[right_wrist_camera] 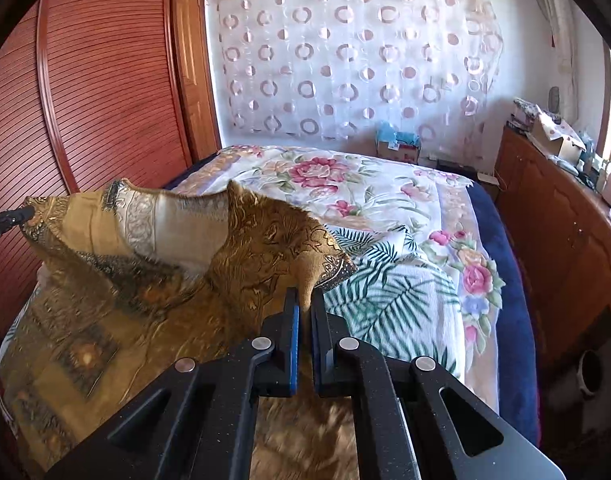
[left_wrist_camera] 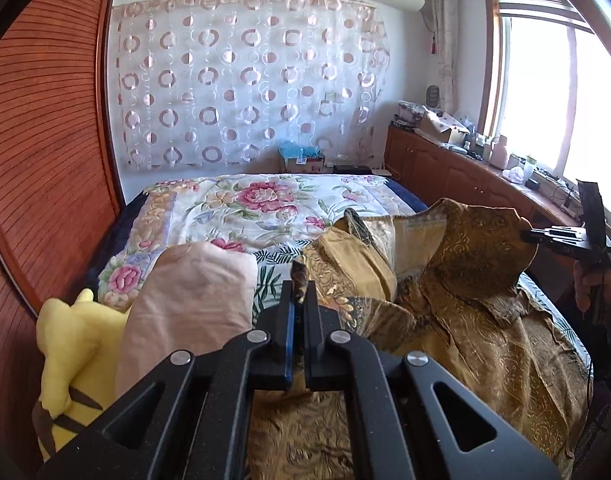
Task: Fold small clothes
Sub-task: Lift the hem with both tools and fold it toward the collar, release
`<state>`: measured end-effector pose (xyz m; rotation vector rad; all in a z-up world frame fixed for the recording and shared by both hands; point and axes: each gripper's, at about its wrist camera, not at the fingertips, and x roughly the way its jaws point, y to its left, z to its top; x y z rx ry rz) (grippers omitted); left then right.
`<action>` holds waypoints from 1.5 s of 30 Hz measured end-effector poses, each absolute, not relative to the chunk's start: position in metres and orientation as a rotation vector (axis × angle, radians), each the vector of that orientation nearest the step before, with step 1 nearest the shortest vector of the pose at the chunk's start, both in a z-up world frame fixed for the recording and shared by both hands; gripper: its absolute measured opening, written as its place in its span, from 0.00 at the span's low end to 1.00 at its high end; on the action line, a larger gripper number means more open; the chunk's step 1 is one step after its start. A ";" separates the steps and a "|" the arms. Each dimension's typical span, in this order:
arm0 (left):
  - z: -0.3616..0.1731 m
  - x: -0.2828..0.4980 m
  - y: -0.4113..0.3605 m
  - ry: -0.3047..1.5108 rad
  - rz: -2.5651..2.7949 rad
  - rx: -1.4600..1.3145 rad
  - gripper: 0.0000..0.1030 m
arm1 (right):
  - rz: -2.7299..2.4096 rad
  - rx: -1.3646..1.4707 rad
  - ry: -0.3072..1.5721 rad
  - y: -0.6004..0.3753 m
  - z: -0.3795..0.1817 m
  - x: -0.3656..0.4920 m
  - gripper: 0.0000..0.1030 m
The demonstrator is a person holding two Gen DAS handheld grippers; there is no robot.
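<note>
Step in hand: lift-and-spread of the gold-brown patterned fabric garment (left_wrist_camera: 477, 264), both corners pinched, cloth raised off the bed with the floral quilt (left_wrist_camera: 241, 204). No fold made yet, as far as I can judge.

Left gripper (left_wrist_camera: 299, 280): fingers nearly closed, clamped on a small tip of the gold fabric that pokes up between them. In the right wrist view it shows at the left edge, biting the garment's far corner.

Right gripper (right_wrist_camera: 303, 296): fingers narrow, closed on another corner of the same cloth; the fabric drapes away from them toward the left. From the left wrist view it sits at the right edge, holding the raised flap.

Garment location: top edge hangs between the two grippers, the rest bunched and trailing on the near side of the bed, partly over a white palm-leaf print cloth (right_wrist_camera: 385, 280). A pale pink pillow (left_wrist_camera: 193, 304) and a yellow plush toy (left_wrist_camera: 77, 344) lie just beside it on the left.

Next, probably: pull the corners apart to take out slack, lay it flat, then fold. Risk: thin pinch on the left tip could slip.
</note>
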<state>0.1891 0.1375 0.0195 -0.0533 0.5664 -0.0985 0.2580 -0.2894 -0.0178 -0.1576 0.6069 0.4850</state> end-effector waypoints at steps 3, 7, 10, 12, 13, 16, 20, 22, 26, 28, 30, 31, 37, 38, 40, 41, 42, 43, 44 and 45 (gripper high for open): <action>0.018 0.164 0.135 0.556 -0.093 -0.049 0.04 | 0.489 -0.153 0.599 -0.296 -0.018 0.240 0.04; 0.012 0.133 0.133 0.544 -0.071 -0.038 0.04 | 0.509 -0.123 0.595 -0.309 -0.024 0.209 0.04; -0.004 0.107 0.144 0.551 -0.065 -0.076 0.04 | 0.518 -0.086 0.600 -0.323 -0.036 0.184 0.04; -0.014 0.093 0.146 0.553 -0.059 -0.101 0.04 | 0.518 -0.077 0.612 -0.332 -0.045 0.169 0.04; -0.019 0.084 0.149 0.555 -0.062 -0.117 0.04 | 0.516 -0.072 0.620 -0.335 -0.050 0.161 0.04; -0.029 0.062 0.150 0.556 -0.064 -0.126 0.04 | 0.516 -0.050 0.645 -0.346 -0.062 0.136 0.04; -0.034 0.040 0.151 0.551 -0.058 -0.124 0.04 | 0.515 -0.065 0.663 -0.354 -0.071 0.102 0.04; -0.034 0.029 0.158 0.549 -0.057 -0.149 0.04 | 0.517 -0.058 0.672 -0.358 -0.070 0.089 0.04; -0.031 0.008 0.161 0.544 -0.053 -0.169 0.04 | 0.518 -0.047 0.671 -0.365 -0.058 0.066 0.04; -0.027 0.000 0.161 0.544 -0.056 -0.171 0.04 | 0.516 -0.063 0.671 -0.365 -0.050 0.058 0.04; -0.024 -0.009 0.159 0.547 -0.055 -0.168 0.04 | 0.519 -0.078 0.671 -0.367 -0.043 0.049 0.04; -0.022 -0.013 0.157 0.549 -0.055 -0.165 0.04 | 0.519 -0.089 0.670 -0.367 -0.040 0.043 0.04; -0.025 -0.029 0.151 0.579 -0.046 -0.137 0.04 | 0.510 -0.122 0.697 -0.373 -0.041 0.020 0.04; -0.030 -0.028 0.150 0.590 -0.032 -0.127 0.04 | 0.508 -0.129 0.714 -0.373 -0.047 0.018 0.04; -0.038 -0.025 0.150 0.615 -0.014 -0.117 0.04 | 0.496 -0.140 0.748 -0.370 -0.056 0.020 0.04; -0.044 -0.023 0.152 0.634 -0.007 -0.117 0.04 | 0.485 -0.149 0.764 -0.369 -0.061 0.019 0.04; -0.048 -0.021 0.153 0.649 -0.006 -0.120 0.04 | 0.476 -0.161 0.773 -0.367 -0.065 0.017 0.04; -0.051 -0.019 0.154 0.664 -0.011 -0.125 0.04 | 0.470 -0.170 0.777 -0.366 -0.067 0.017 0.04; -0.053 -0.020 0.154 0.668 -0.016 -0.127 0.04 | 0.469 -0.174 0.780 -0.365 -0.067 0.018 0.04; -0.053 -0.020 0.155 0.671 -0.021 -0.129 0.06 | 0.469 -0.173 0.780 -0.364 -0.066 0.018 0.04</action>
